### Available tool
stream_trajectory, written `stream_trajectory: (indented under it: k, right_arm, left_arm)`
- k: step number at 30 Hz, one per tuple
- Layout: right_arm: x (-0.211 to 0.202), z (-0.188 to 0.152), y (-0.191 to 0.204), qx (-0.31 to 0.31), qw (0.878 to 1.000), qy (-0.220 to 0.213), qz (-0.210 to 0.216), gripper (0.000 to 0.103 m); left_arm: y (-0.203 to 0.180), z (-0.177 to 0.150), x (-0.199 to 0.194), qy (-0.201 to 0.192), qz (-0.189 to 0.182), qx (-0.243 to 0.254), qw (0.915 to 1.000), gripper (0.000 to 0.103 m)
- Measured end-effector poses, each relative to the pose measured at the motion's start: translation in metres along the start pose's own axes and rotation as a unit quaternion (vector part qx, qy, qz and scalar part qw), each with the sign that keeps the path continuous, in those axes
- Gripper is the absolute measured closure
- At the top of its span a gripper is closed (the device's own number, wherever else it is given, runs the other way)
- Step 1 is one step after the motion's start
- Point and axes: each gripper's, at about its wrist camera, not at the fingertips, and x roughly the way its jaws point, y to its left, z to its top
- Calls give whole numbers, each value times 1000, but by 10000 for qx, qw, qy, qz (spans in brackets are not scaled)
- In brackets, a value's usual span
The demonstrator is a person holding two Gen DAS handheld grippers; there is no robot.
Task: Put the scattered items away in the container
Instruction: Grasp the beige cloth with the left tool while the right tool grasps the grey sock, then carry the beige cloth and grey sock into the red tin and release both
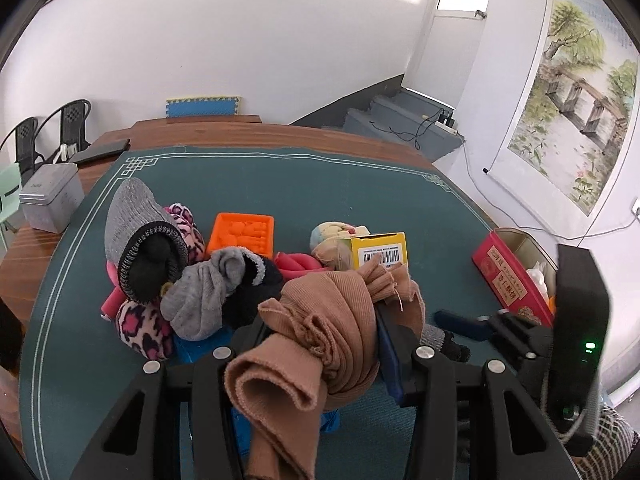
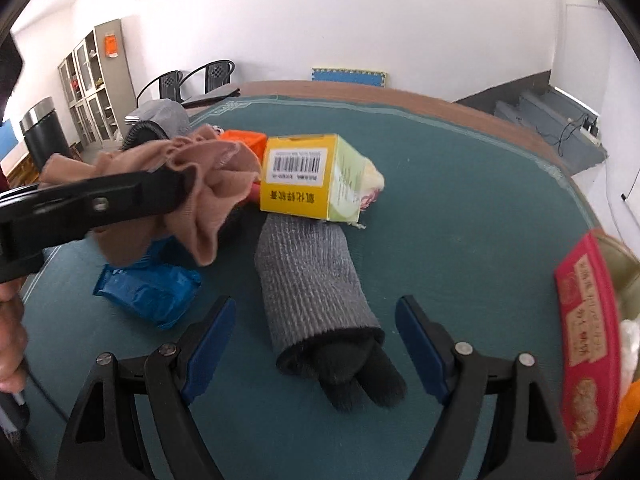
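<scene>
L gripper (image 1: pixel 320 332) clamped on bunched tan ribbed cloth (image 1: pixel 332 320), held above green mat (image 2: pixel 460 184) — R gripper (image 2: pixel 316 344) spread wide around grey knit sock (image 2: pixel 316 280), red tin (image 2: pixel 588 320) at right.

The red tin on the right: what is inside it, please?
The red tin is open. Inside it I see something pale and crinkly and a bit of something orange. The tin's wall covers the rest, so the bottom cannot be seen.
</scene>
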Motion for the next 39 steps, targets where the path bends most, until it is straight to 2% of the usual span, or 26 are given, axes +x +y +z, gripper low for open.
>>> stream_trajectory:
  k: [1,2,4,7,11,25,32,39]
  right_arm:
    - [4,-1,-1,44,10000,29,-13,54]
    - [7,-2,-2,82,10000,41,-19,56]
    - [3,-3,-4,110,9999,-61,17,69]
    - [-4,-7,-5,182,9997,-142,-20,73]
    - [-15,-13,-9,314,9992,-244,-69,74]
    - [-94,-32,-43,889,9907,-1002,-219,74]
    - [-134,-44,-90,1374,9784,-1345,-762,73]
    - [-169,-62,-146,1847,9608,-1484,-1439,73]
  left_arm:
    - [0,-1,0,8,2,6,10000,54]
    - [0,-1,1,15,9,8,10000,54]
    - [-1,-2,2,27,24,10,10000,54]
    - [-3,-2,4,36,53,25,10000,54]
    - [-8,-4,5,22,84,86,9999,54]
    - [-34,-11,2,-24,177,418,9990,54]
    - [-71,-15,7,128,0,706,9974,54]
    - [-130,-8,18,221,-275,1028,9941,54]
